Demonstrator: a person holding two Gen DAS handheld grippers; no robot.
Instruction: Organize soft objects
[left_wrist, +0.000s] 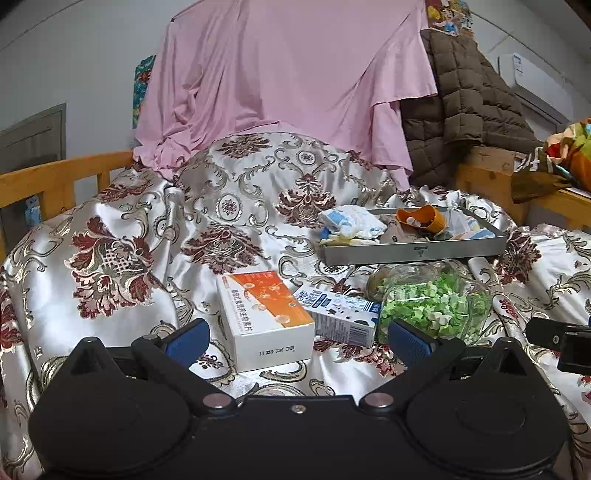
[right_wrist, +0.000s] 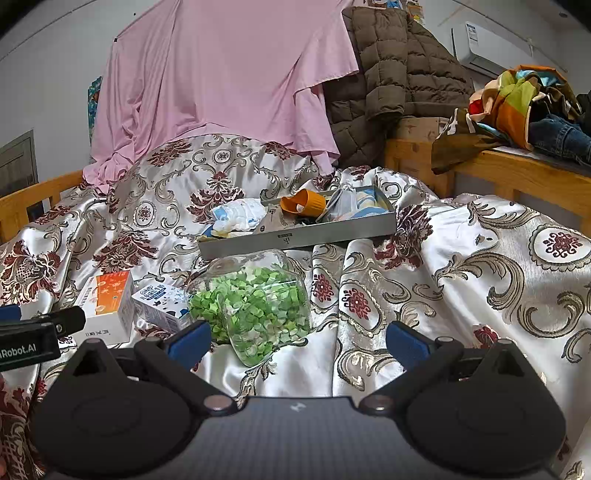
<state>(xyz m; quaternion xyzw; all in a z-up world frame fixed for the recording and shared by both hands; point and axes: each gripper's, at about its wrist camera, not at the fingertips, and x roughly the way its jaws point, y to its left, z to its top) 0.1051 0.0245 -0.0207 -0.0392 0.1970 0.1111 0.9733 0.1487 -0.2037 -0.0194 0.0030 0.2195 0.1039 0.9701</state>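
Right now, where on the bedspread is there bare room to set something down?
Two bare patches: right of the jar of green pieces and below the grey tray, and left of the orange-and-white box, toward the wooden rail. It is crowded in the middle: box, milk carton and jar lie close together, and the tray is full.
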